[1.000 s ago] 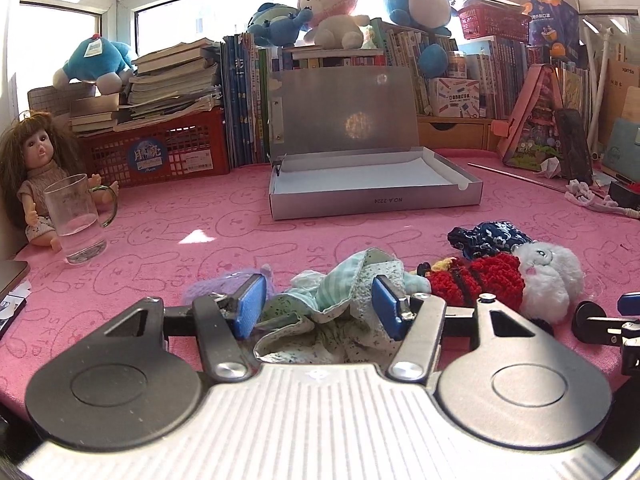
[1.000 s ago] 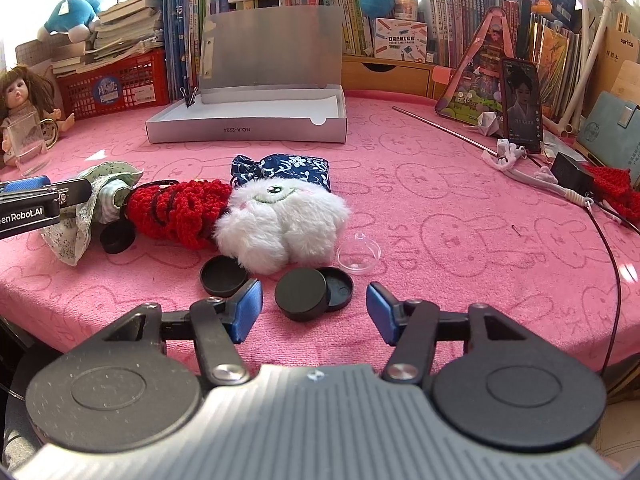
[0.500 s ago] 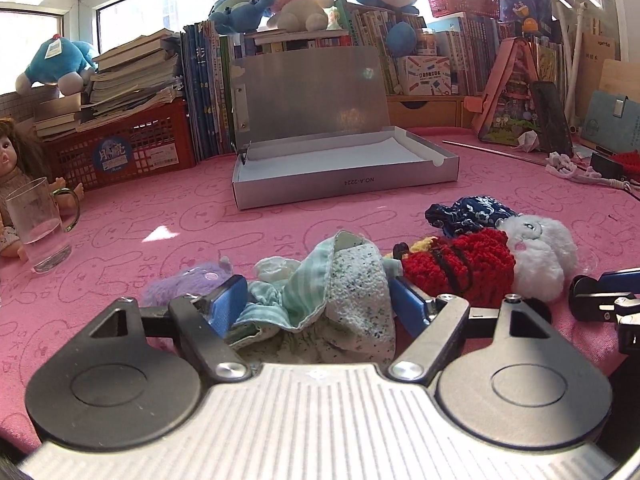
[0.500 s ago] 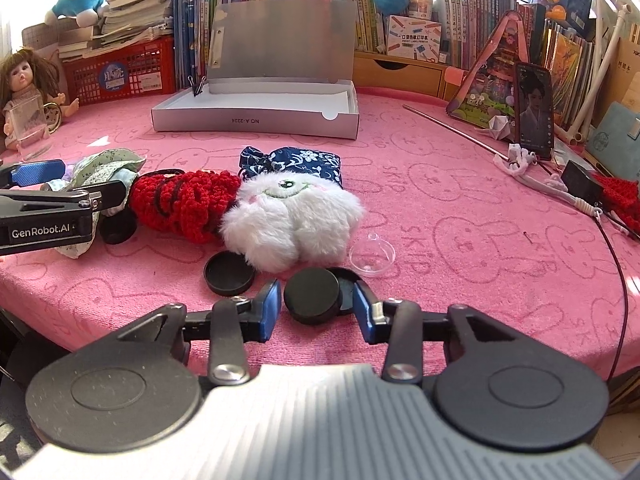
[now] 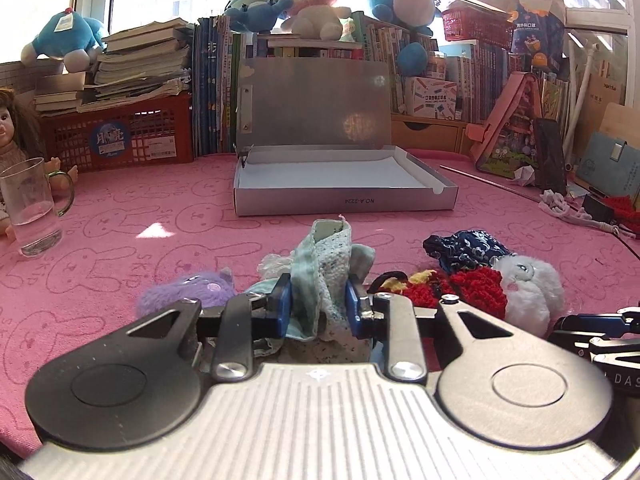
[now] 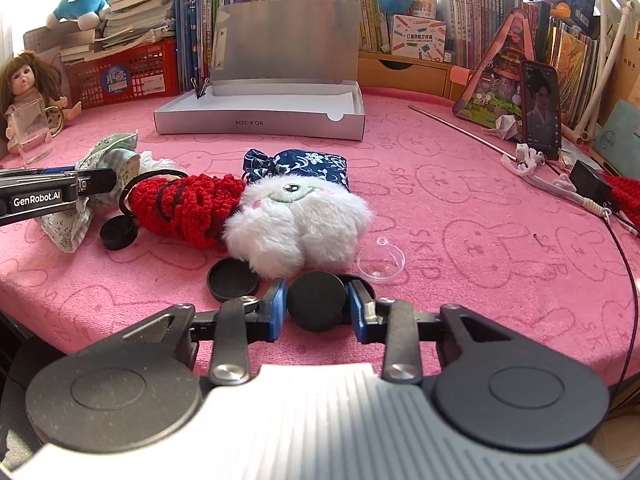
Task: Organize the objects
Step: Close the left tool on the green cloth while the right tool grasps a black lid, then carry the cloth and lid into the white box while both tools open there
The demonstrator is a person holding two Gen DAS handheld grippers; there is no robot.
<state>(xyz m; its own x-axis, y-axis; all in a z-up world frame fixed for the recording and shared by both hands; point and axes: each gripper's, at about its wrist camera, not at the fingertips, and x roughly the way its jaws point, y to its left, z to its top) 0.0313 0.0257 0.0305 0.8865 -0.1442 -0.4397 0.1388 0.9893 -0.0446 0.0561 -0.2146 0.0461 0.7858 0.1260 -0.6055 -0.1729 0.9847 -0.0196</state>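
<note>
You had both tongs clamped at once, each on its own piece of the clutter at the near edge of the pink counter (image 6: pixel 460 184). The left tongs (image 5: pixel 318 306) pinched the bunched green cloth (image 5: pixel 326 258), its folds standing up between the blue pads, a grip that suits soft fabric you mean to lift whole. The right tongs (image 6: pixel 318 310) closed on the black round lid (image 6: pixel 316 306), held by its rim just in front of the white plush toy (image 6: pixel 298 224). The open grey box (image 5: pixel 344 184) sat well apart at the back, lid propped upright; I judge it the likely place for these things.

A second earlier both pairs of tongs stood wide, the cloth lying loose between the left pads and the lid untouched ahead of the right. Since then the jaws have just been closing, the cloth squeezed narrower and the lid caught.
</note>
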